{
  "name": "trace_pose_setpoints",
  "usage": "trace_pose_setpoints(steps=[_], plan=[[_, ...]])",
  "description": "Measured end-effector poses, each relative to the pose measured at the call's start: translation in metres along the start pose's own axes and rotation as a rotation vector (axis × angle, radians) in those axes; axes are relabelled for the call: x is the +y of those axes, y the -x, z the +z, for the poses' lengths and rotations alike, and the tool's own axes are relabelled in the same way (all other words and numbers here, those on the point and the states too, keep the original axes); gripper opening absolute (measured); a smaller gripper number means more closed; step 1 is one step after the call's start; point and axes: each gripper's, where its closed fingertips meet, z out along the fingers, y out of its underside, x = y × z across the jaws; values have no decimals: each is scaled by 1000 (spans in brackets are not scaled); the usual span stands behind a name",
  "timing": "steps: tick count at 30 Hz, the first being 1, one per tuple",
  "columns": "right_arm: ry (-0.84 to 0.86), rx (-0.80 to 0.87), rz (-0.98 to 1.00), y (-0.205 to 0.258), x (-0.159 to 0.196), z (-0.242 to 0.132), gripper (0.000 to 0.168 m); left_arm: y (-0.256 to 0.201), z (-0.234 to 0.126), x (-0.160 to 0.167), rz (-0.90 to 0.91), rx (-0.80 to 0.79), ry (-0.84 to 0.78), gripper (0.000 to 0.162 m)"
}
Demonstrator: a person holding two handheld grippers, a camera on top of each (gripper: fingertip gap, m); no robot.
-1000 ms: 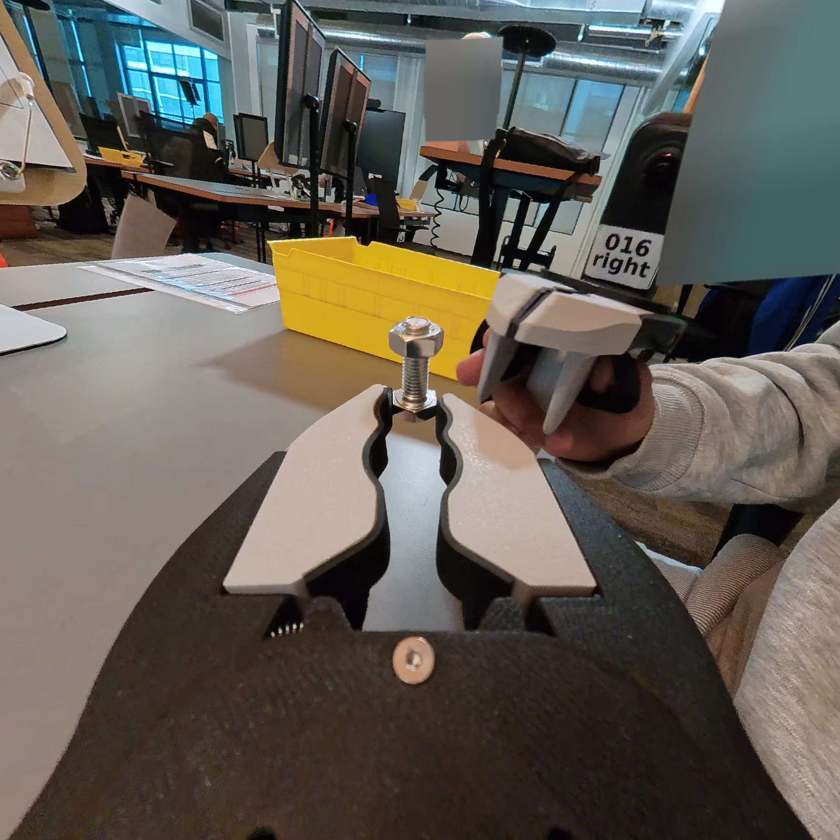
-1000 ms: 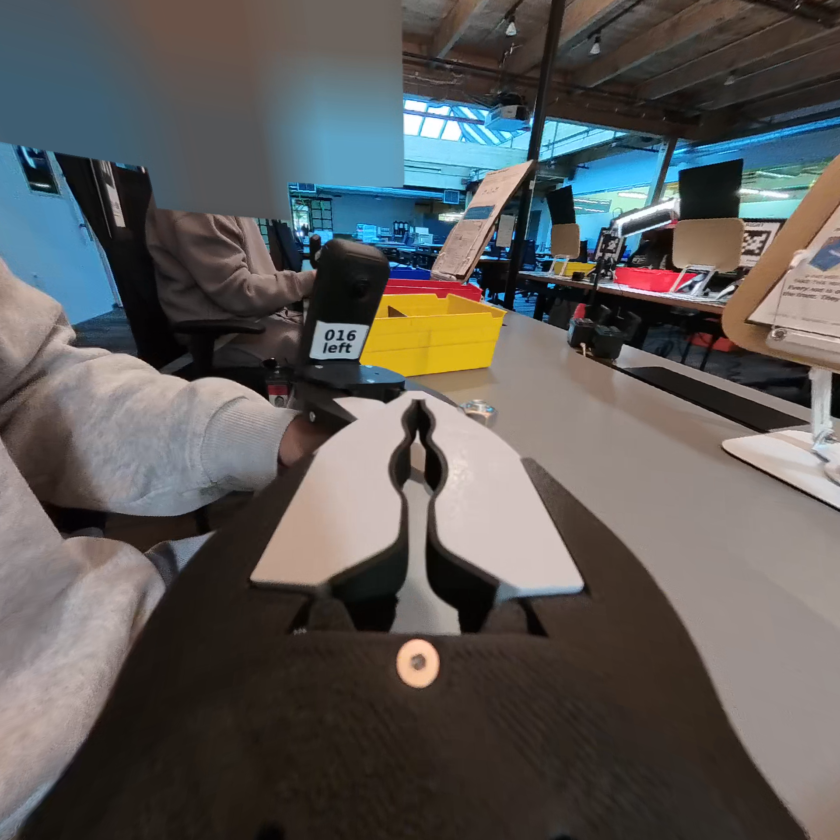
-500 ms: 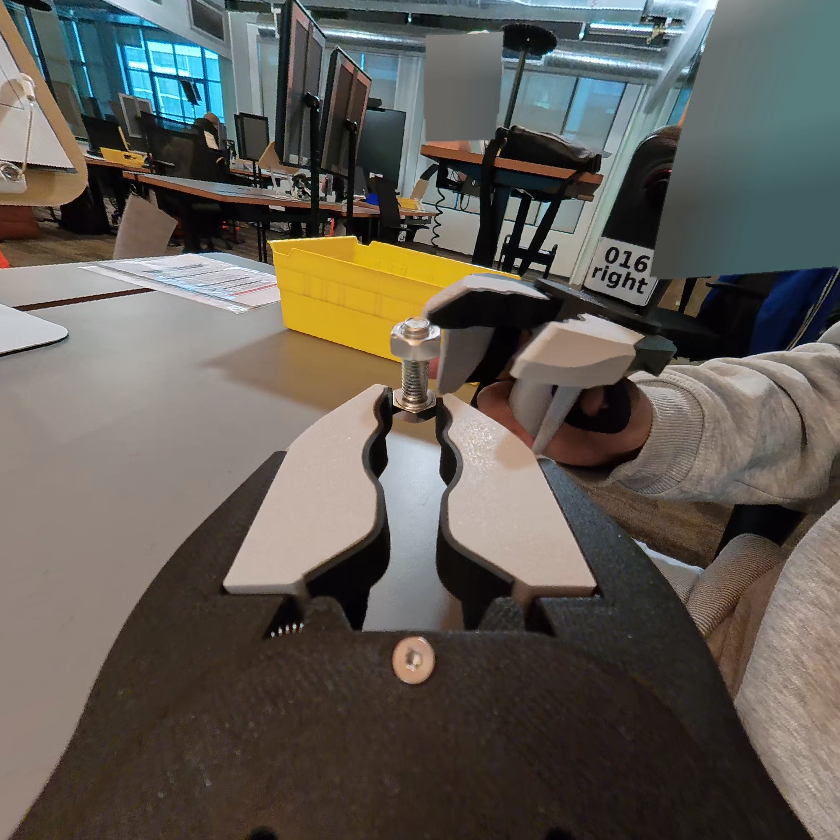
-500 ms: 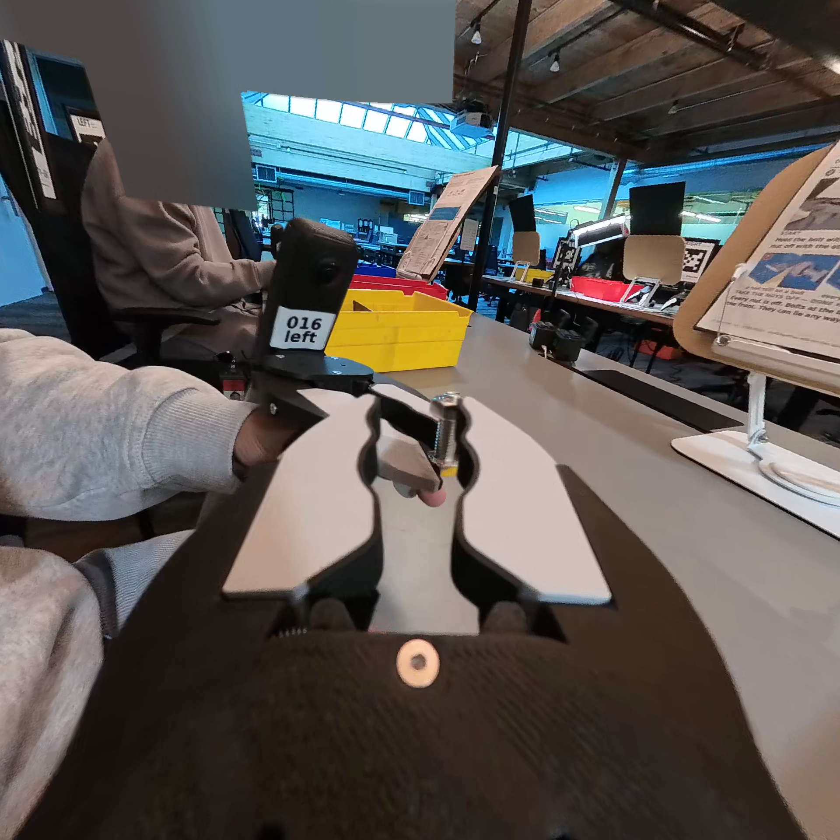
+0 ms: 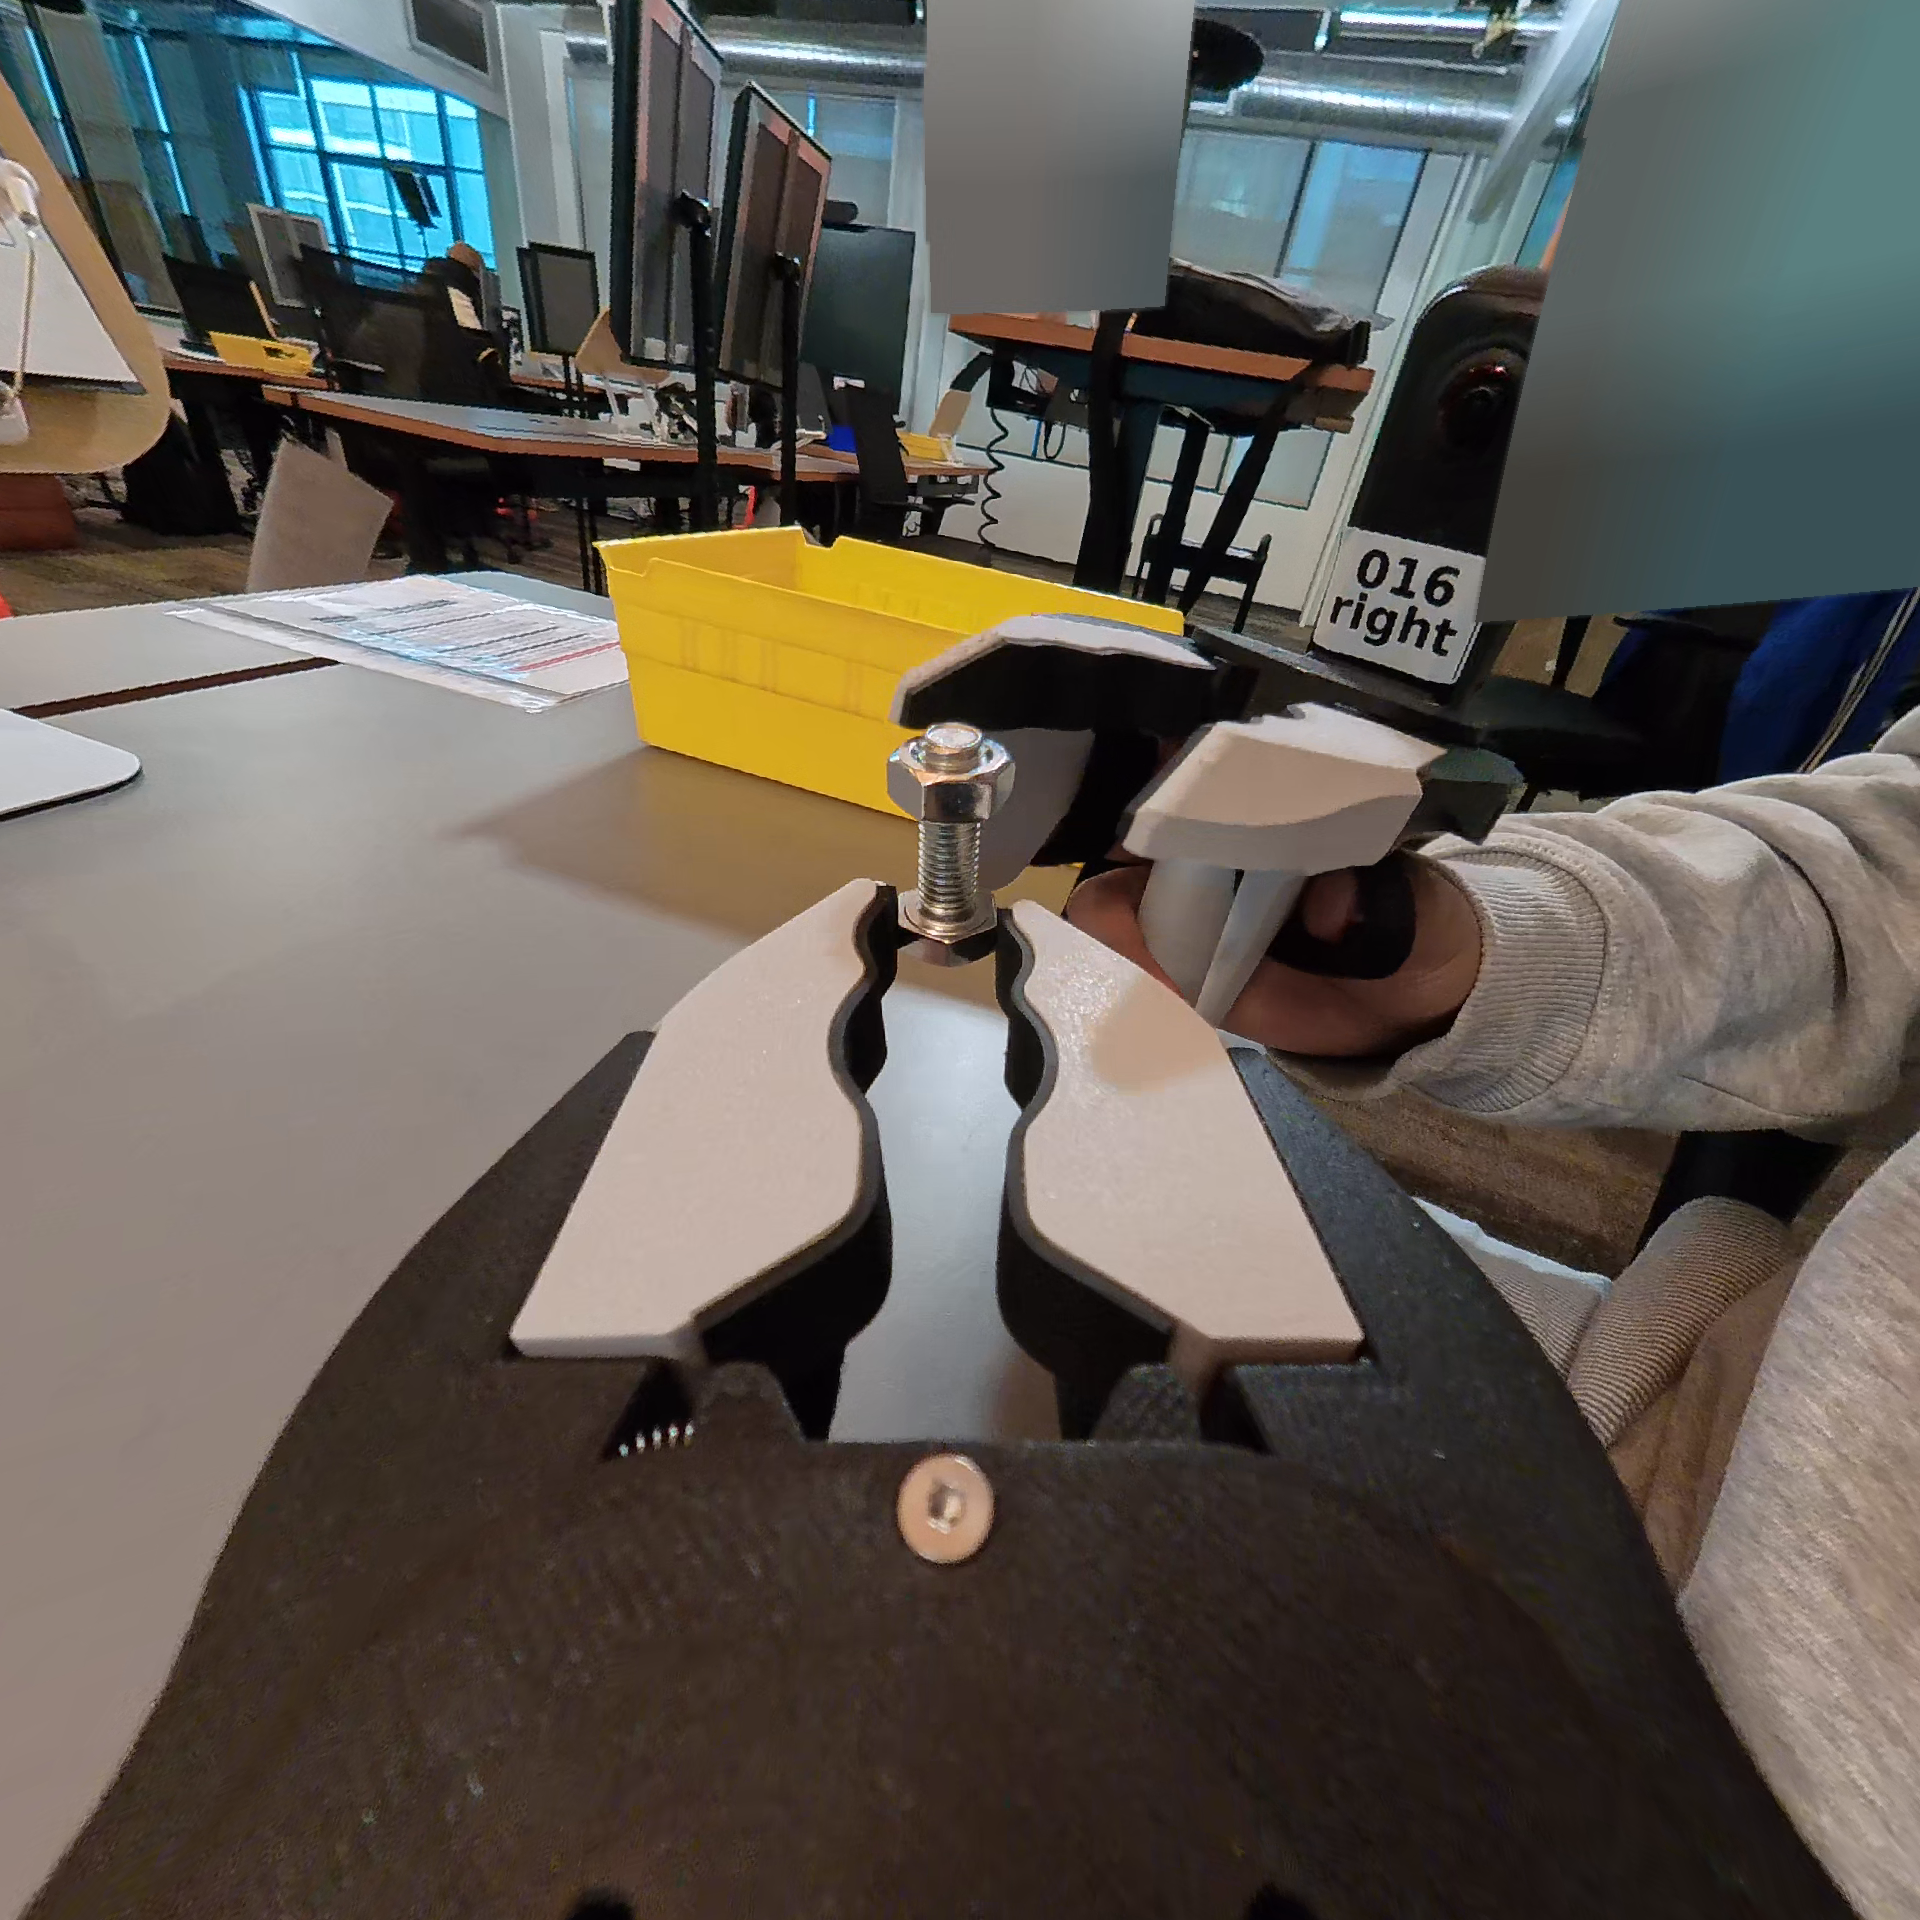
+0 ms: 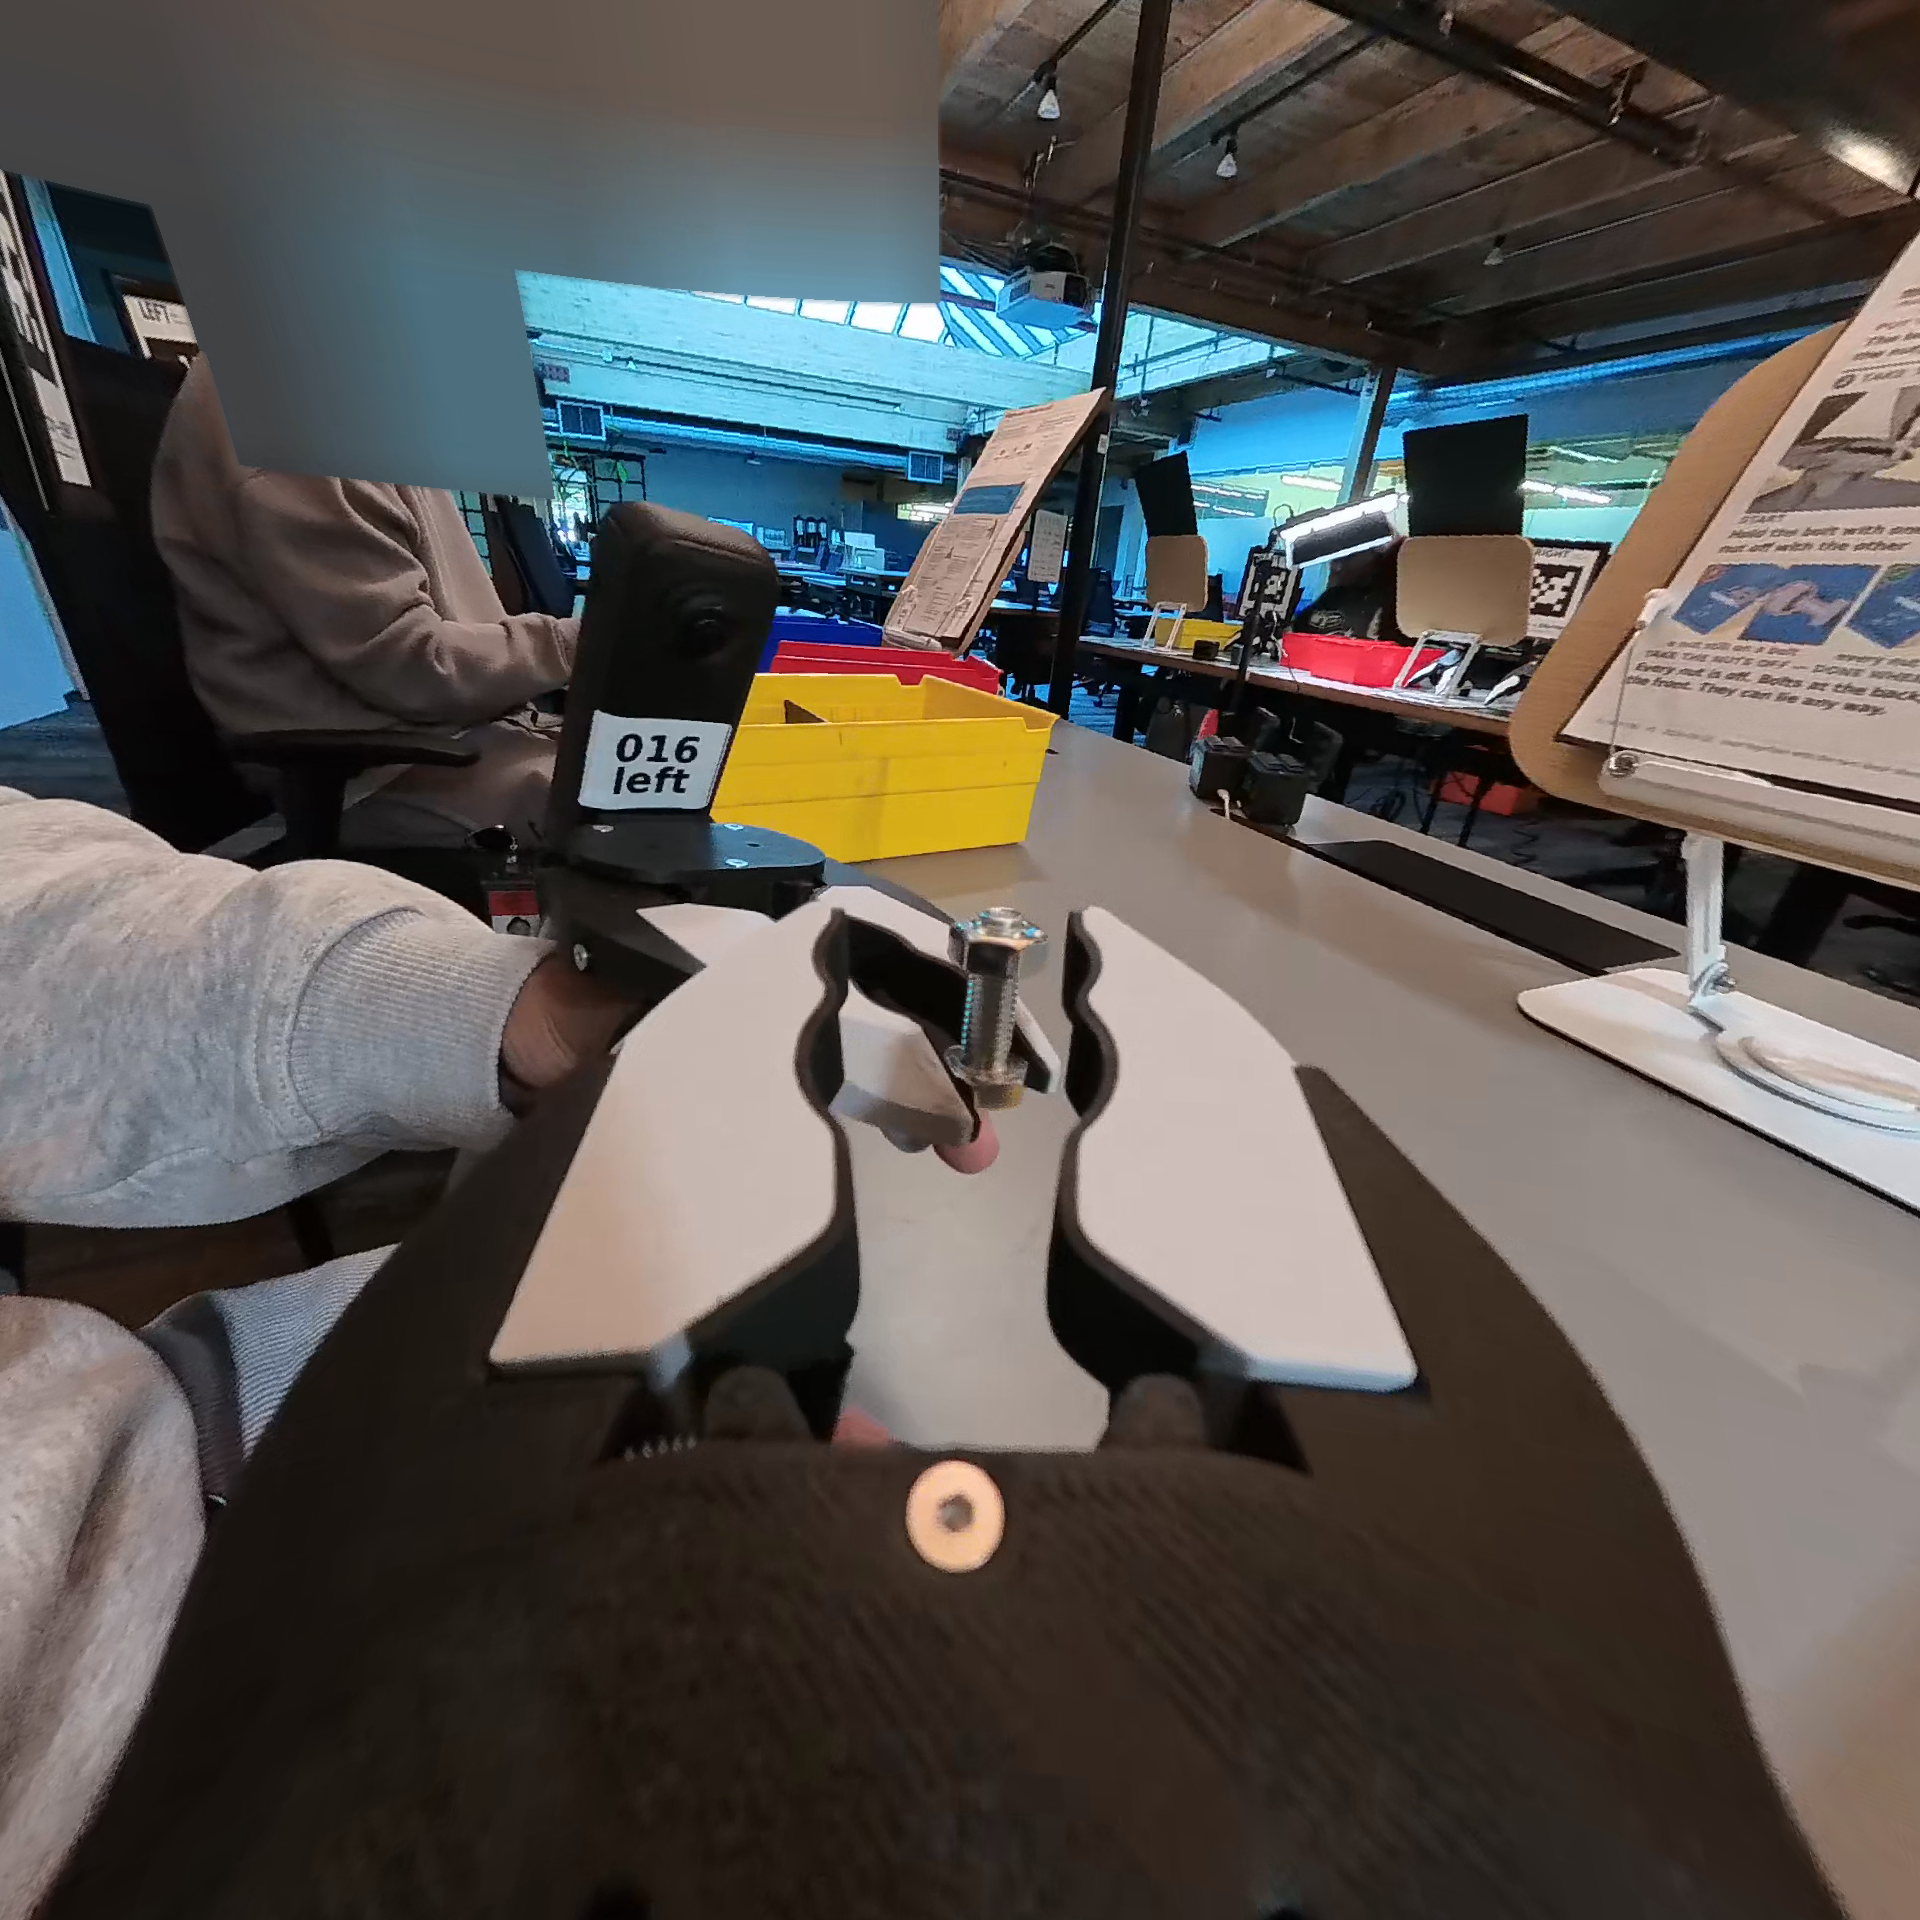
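Note:
My left gripper (image 5: pixel 945 920) is shut on the hex head of a steel bolt (image 5: pixel 943 862) and holds it upright above the grey table (image 5: pixel 312 935). A steel nut (image 5: pixel 951 790) sits at the top of the bolt's thread. My right gripper (image 6: pixel 956 935) is open, with one finger on each side of the nut (image 6: pixel 997 935) and a clear gap to both. In the left wrist view the right gripper (image 5: pixel 1029 769) comes in from the right at the height of the nut. In the right wrist view the left gripper (image 6: pixel 987 1075) grips the bolt (image 6: pixel 987 1013) from the left.
A yellow bin (image 5: pixel 790 665) stands on the table behind the bolt; it also shows in the right wrist view (image 6: pixel 883 769) with a red bin (image 6: pixel 883 660) behind it. A paper sheet (image 5: pixel 416 634) lies at far left. A document stand (image 6: pixel 1766 644) is at right.
My right gripper has opened and moved from the right up to the bolt, so its fingers now straddle the nut. The left gripper and the bolt have stayed still.

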Motion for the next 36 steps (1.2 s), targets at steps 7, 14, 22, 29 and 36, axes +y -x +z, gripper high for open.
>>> trace_pose_setpoints(steps=[7,14,22,29,36], plan=[[19,18,11,-4,3,1,34,-3,1,1,27,3,7,19],[36,30,-9,-6,5,-1,20,-4,1,1,41,-1,7,19],[20,28,35,-9,4,-2,19,-2,0,-2,44,-17,-16,19],[-10,54,42,-13,0,-3,38,-1,-1,-3,34,-18,-22,19],[-32,19,110,-11,-2,-4,41,0,-2,-4,23,-24,-29,19]])
